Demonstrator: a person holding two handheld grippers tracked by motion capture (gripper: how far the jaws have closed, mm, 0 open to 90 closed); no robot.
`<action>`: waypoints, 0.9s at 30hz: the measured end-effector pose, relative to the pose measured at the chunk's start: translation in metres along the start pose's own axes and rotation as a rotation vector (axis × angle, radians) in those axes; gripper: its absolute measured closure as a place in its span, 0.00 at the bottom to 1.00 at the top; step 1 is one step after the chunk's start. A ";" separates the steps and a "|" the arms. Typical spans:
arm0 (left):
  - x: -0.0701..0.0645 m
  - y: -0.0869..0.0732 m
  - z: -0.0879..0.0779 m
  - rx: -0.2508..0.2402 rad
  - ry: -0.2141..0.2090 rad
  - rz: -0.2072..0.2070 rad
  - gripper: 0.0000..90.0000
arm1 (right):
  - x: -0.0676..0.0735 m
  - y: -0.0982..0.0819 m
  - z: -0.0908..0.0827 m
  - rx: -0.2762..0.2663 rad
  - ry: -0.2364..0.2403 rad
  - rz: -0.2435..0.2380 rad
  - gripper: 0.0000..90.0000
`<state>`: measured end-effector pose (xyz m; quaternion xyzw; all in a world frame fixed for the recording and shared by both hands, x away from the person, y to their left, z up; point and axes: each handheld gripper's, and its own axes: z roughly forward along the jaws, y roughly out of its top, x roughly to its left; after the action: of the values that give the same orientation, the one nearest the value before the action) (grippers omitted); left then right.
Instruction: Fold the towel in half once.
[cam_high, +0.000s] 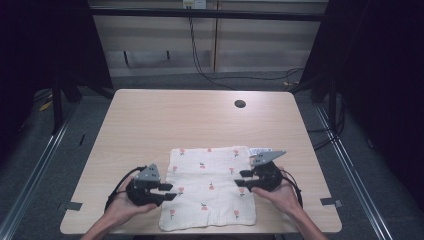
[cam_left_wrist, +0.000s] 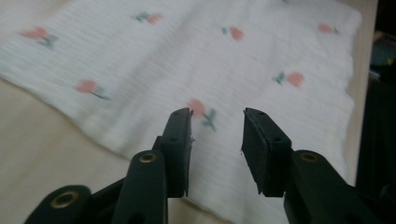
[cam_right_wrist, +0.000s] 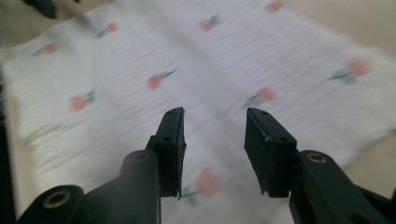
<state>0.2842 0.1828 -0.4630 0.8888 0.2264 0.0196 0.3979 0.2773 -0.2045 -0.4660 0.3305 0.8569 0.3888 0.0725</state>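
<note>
A white cloth with small pink flowers was spread flat on the near part of a light wooden table. Its near edge lay close to the table's front edge. A small white tag was seen at its far right corner.

The left gripper was held in a hand at the cloth's left edge, with its tips just over the cloth. In the left gripper view, the jaws were parted with a clear gap, and nothing was held between them.

The right gripper was held in the other hand at the cloth's right side. In the right gripper view, its jaws were also parted over the cloth, and nothing was gripped.
</note>
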 end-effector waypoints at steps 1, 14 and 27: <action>0.008 0.004 -0.001 -0.011 0.018 -0.014 0.67 | -0.010 0.006 -0.002 -0.005 -0.043 -0.001 0.66; 0.092 0.033 0.033 -0.016 0.144 -0.168 0.72 | -0.089 0.035 0.035 0.013 -0.156 0.084 0.70; 0.107 0.029 0.052 -0.008 0.170 -0.195 0.67 | -0.102 0.025 0.048 0.063 -0.187 0.088 0.66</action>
<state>0.4022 0.1745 -0.4930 0.8562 0.3446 0.0572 0.3808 0.3870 -0.2260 -0.4950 0.4049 0.8428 0.3319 0.1247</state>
